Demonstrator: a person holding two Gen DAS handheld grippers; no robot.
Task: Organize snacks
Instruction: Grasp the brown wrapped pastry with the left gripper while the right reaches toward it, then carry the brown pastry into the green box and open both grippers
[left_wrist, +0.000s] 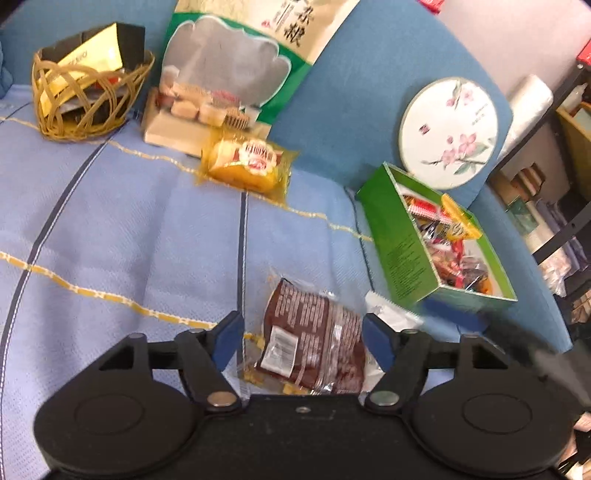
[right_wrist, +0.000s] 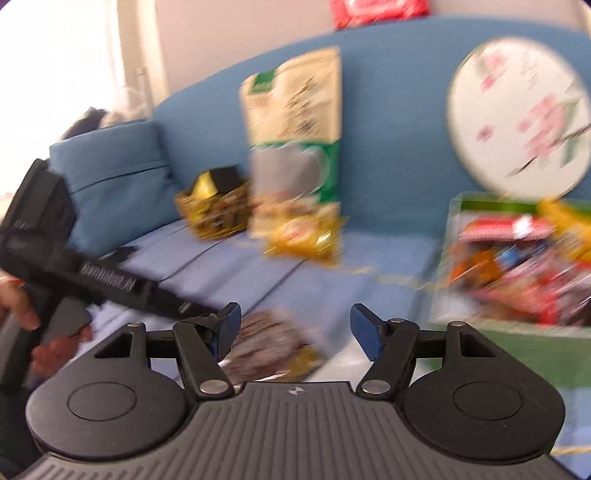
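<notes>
A brown snack packet (left_wrist: 314, 339) lies on the blue sofa cover between the open fingers of my left gripper (left_wrist: 303, 341), not gripped. It shows blurred in the right wrist view (right_wrist: 266, 345), just ahead of my open, empty right gripper (right_wrist: 295, 332). A green box (left_wrist: 402, 240) full of several snacks stands to the right, also in the right wrist view (right_wrist: 517, 343). A yellow cake packet (left_wrist: 247, 164) lies farther back. A white wrapper (left_wrist: 391, 314) lies beside the box.
A wicker basket (left_wrist: 88, 92) with packets sits at the back left. A large green-and-cream bag (left_wrist: 236, 66) and a round floral tin (left_wrist: 448, 131) lean on the sofa back. Shelving (left_wrist: 554, 206) stands at the right. The left gripper's body (right_wrist: 92, 280) crosses the right view's left side.
</notes>
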